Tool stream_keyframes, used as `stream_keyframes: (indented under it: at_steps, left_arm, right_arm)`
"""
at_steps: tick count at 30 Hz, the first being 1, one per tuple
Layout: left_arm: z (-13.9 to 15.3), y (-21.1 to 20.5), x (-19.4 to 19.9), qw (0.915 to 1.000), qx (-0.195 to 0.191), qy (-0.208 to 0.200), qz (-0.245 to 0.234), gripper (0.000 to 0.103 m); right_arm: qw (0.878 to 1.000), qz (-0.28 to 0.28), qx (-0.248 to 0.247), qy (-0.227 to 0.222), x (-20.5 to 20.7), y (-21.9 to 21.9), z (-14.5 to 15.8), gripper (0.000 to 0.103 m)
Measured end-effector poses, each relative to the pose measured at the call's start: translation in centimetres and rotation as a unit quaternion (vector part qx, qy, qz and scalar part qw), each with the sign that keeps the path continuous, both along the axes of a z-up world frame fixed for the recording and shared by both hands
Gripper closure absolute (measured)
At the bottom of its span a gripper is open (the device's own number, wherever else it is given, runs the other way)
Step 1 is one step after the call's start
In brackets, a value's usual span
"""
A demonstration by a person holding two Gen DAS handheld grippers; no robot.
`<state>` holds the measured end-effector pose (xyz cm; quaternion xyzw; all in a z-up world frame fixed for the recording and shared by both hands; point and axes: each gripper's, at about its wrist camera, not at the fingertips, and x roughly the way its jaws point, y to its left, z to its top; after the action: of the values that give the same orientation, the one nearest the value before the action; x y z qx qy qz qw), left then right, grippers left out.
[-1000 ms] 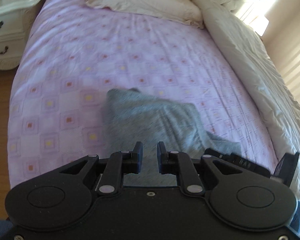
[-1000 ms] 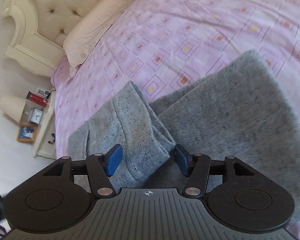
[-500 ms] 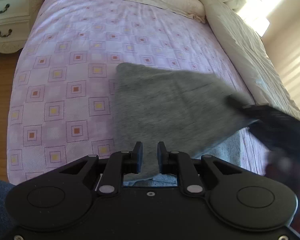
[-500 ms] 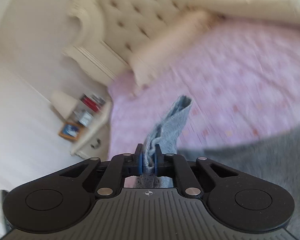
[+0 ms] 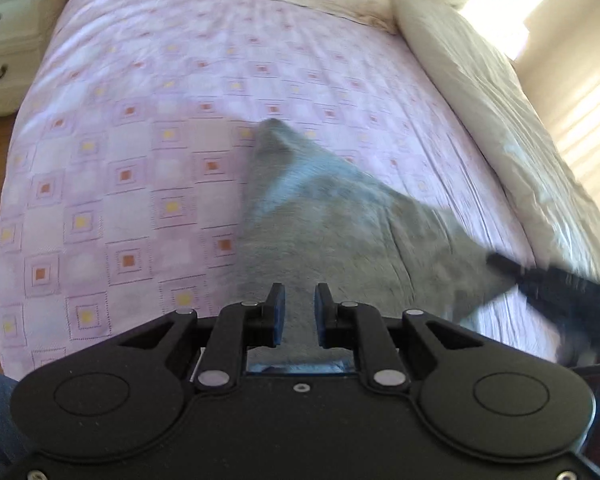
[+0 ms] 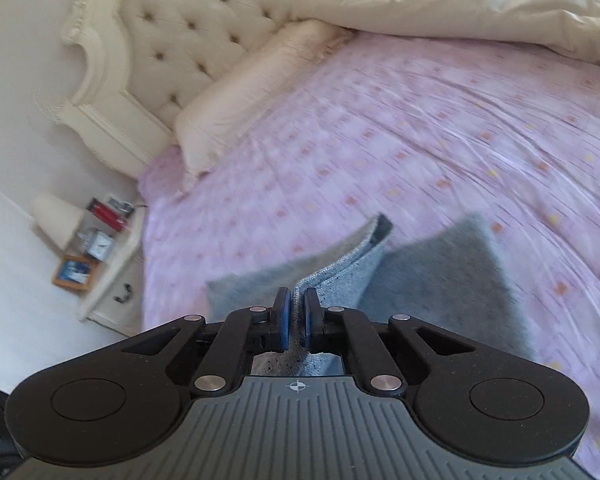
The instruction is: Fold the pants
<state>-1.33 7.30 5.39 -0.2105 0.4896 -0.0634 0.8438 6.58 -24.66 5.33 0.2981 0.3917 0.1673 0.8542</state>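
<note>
The grey knit pants (image 5: 340, 224) lie partly folded on the pink patterned bed sheet (image 5: 140, 128). My right gripper (image 6: 296, 308) is shut on an edge of the pants (image 6: 340, 268) and holds it lifted above the rest of the cloth. It shows as a blurred black shape in the left wrist view (image 5: 556, 288) at the pants' right corner. My left gripper (image 5: 299, 312) is slightly open and empty, hovering over the near part of the pants.
A cream pillow (image 6: 252, 92) and tufted headboard (image 6: 196, 20) are at the bed's head. A cream duvet (image 5: 500, 120) is bunched along the right side. A white nightstand (image 6: 112, 264) with a lamp and clock stands left of the bed.
My right gripper closed on the pants' edge, lifted it, and now carries it across over the cloth. The pants changed shape, drawn toward the right. My left gripper stayed slightly open.
</note>
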Motion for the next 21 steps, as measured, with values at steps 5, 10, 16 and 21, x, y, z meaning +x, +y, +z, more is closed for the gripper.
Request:
stream_keyframes:
  at_steps: [5, 10, 16, 21]
  left_arm:
    - [0.3, -2.0, -2.2, 0.9983, -0.030, -0.032, -0.039, 0.082]
    - [-1.0, -4.0, -3.9, 0.9965, -0.025, -0.030, -0.073, 0.082]
    - [-1.4, -6.2, -5.3, 0.9911, -0.006, -0.080, -0.106, 0.079]
    - [-1.8, -9.2, -4.3, 0.9858, 0.058, -0.105, -0.118, 0.060]
  right_arm:
    - [0.997, 0.039, 0.036, -0.049, 1.4, 1.9, 4.0, 0.096]
    - [0.993, 0.074, 0.057, -0.068, 1.7, 3.4, 5.2, 0.096]
    - [0.994, 0.071, 0.055, -0.064, 1.7, 3.2, 4.1, 0.101]
    - [0.996, 0.066, 0.016, -0.051, 2.1, 2.3, 3.0, 0.100]
